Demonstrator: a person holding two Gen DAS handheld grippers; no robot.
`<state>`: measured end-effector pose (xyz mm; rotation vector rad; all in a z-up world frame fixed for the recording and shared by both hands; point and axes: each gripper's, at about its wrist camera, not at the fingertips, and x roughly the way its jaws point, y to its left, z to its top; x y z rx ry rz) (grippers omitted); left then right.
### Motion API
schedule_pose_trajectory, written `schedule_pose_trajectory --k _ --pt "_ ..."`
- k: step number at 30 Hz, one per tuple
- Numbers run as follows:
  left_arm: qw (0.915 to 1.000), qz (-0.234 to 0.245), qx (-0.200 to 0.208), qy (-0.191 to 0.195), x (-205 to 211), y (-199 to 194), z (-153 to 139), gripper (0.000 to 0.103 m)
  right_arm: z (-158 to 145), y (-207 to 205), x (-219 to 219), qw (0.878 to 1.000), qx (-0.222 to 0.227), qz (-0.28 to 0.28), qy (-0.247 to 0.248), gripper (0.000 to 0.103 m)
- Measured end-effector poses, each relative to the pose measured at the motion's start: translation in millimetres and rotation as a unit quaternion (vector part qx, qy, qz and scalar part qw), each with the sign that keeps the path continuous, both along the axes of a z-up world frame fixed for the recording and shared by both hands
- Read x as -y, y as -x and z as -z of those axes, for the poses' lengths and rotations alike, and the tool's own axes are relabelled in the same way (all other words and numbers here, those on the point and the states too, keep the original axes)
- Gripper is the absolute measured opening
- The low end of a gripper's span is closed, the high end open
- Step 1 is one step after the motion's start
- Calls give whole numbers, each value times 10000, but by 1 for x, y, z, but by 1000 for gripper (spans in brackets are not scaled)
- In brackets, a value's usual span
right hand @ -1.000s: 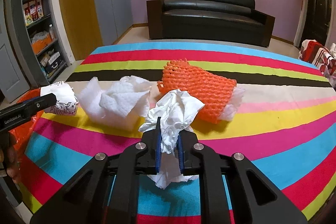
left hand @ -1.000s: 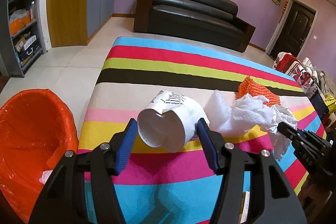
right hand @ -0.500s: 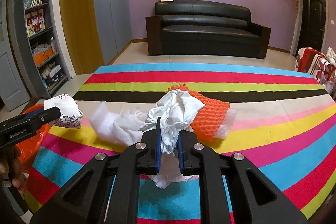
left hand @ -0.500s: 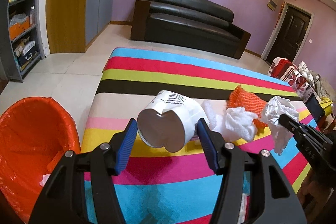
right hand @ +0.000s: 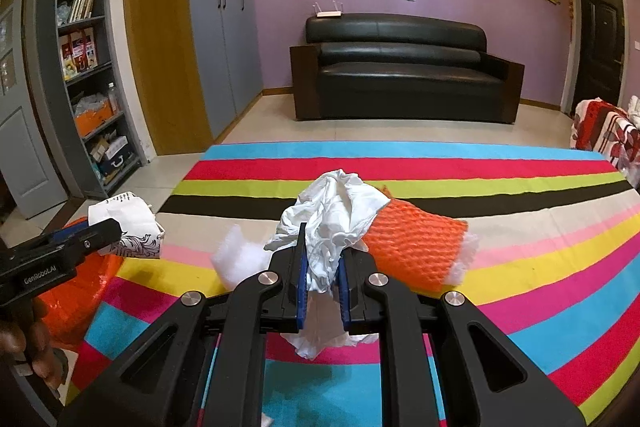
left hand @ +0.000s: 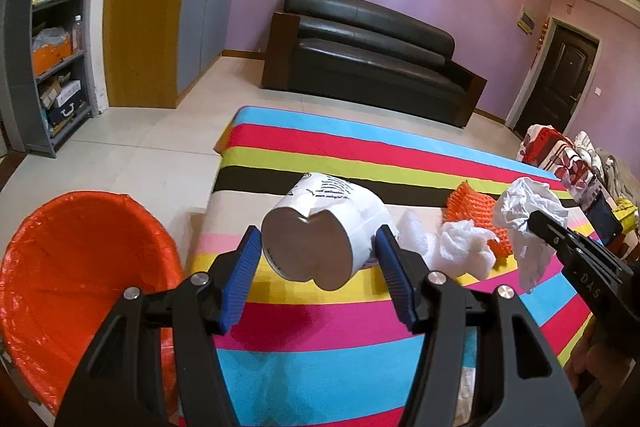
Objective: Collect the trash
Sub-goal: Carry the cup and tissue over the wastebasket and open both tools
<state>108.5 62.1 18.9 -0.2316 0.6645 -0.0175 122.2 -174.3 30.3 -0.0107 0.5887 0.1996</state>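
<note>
Left gripper: matt black plastic arms, ribbed blue pads, shiny metal screws. Paper cup: smooth white paper, black print, dented. Right gripper: same black plastic, clamped on crumpled white tissue, thin and creased. Orange foam net: rough mesh, matt. White foam sheet: soft, matt. Tablecloth: striped woven cloth, matt. Bin liner: glossy orange plastic film, wrinkled. Sofa: glossy black leather. Floor: smooth tile.
</note>
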Motion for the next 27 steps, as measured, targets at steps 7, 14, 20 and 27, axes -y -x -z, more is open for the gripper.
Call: schedule_pose_trajectory --k 7,14,20,27 --pt "9997 -240 74 -56 -25 15 -10 57 -6 -2 -26 9998 44 -163 -103 13" --pt "9986 -496 141 -112 -58 37 -19 57 -11 0 -62 9991 115 -391 -120 13" --pt "9964 -812 186 -143 -91 59 -27 57 -10 5 -93 9978 96 -645 -121 13" --pt "9933 -1124 181 -173 -121 83 -31 57 -11 14 -135 9950 87 -996 -87 13"
